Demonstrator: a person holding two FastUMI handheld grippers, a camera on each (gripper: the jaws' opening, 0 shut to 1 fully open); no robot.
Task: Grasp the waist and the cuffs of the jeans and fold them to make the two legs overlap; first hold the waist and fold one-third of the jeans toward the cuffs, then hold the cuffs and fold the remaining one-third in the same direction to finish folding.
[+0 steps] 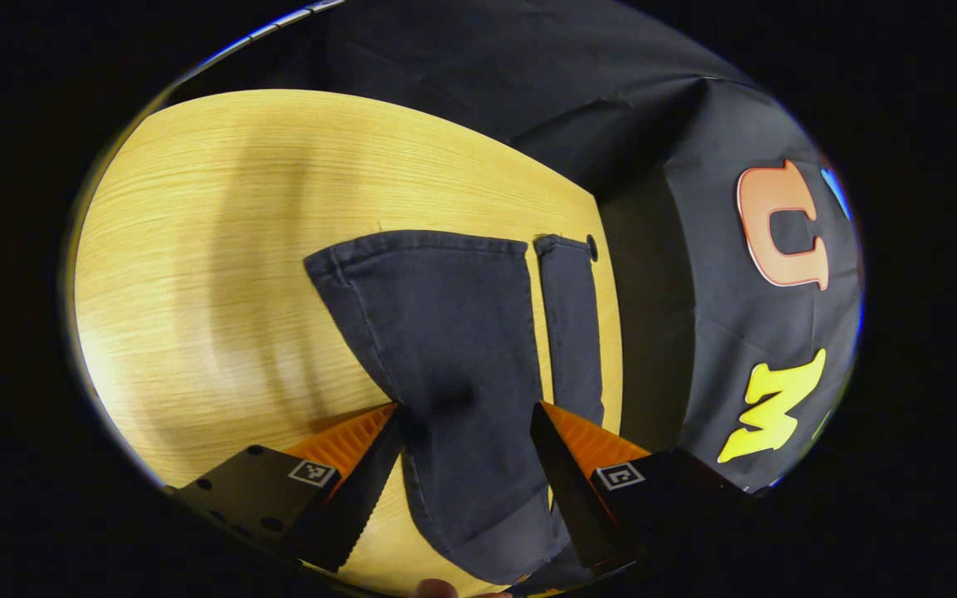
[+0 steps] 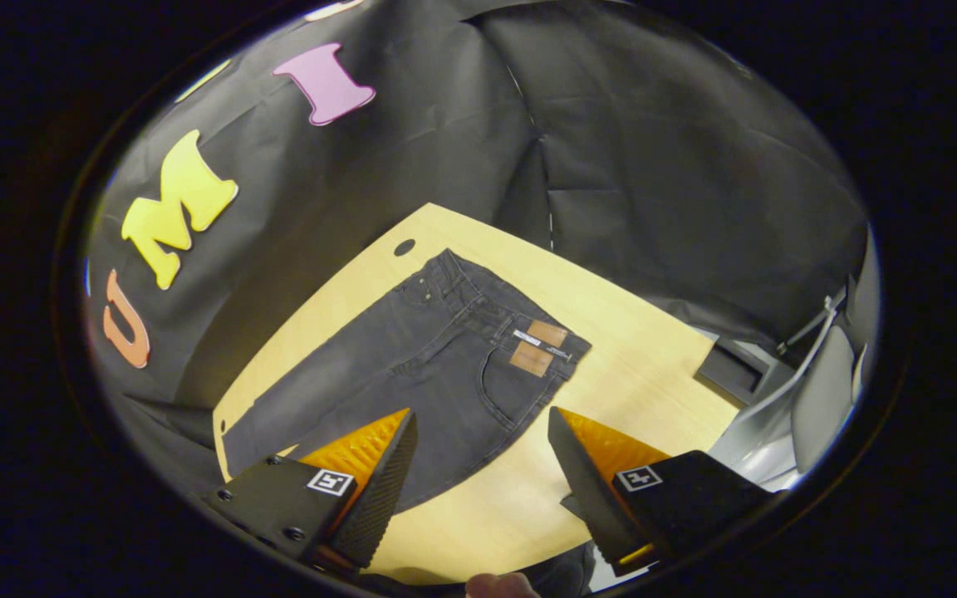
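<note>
Two tongs, left (image 1: 466,423) and right (image 2: 483,432), hover wide open and empty over dark jeans (image 2: 437,365) lying flat on the tabletop (image 2: 628,374). Risk: pinching one denim layer, leaving legs misaligned.

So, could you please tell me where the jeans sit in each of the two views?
Left gripper view: jeans at centre, the legs running up from between the open tongs.
Right gripper view: jeans at centre, waist toward upper right.
Shared landmark: the table's round hole beside the jeans.
</note>
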